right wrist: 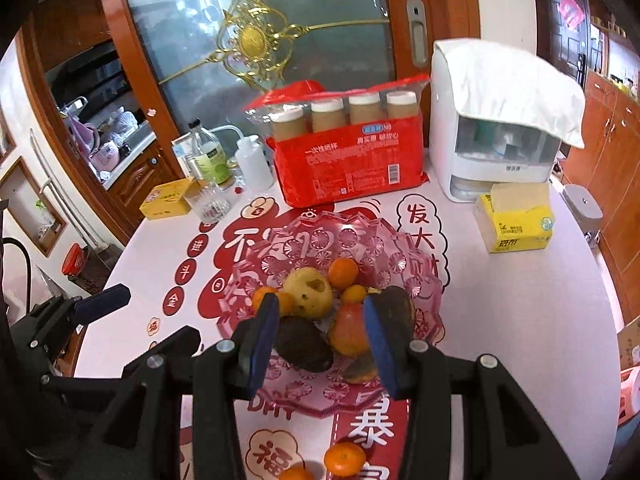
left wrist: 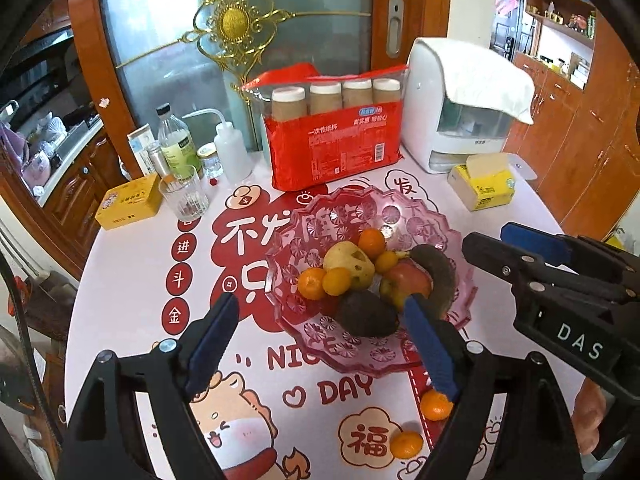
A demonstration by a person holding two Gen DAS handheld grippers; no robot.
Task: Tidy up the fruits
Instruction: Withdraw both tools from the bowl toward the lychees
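Fruit bowl (left wrist: 452,240): pink, clear, scalloped, at the middle of the surface (left wrist: 132,280), on a red-and-white printed cover.
Bowl contents: pale yellow pear (left wrist: 352,262) with brown spots, red-yellow apple (left wrist: 408,280) beside it, dark avocado (left wrist: 366,312) at the near rim, a dark curved fruit (left wrist: 438,276) at the right, small mandarins (left wrist: 372,242) scattered among them.
Loose fruit: two mandarins (left wrist: 406,444) outside the bowl on the near part of the surface, well apart from the rest.
Left hand-held gripper (left wrist: 320,340): above the near rim of the bowl, blue pads spread wide, nothing pinched between them.
Right hand-held gripper (right wrist: 320,340): over the bowl as well, jaws partly spread, empty, avocado and apple seen through the gap below.
Behind the bowl: red pack of paper cups (left wrist: 336,140), upright.
Right of the pack: white appliance (left wrist: 452,120) with a white cloth (left wrist: 488,76) draped over its top; yellow tissue pack (left wrist: 484,186) in front.
Left side: ribbed drinking glass (left wrist: 185,198), yellow box (left wrist: 130,200), bottles (left wrist: 176,140) and a white squeeze bottle (left wrist: 232,152) in a cluster.
Background: glass door (left wrist: 224,32) with gold ornament, wooden cabinets at the right.
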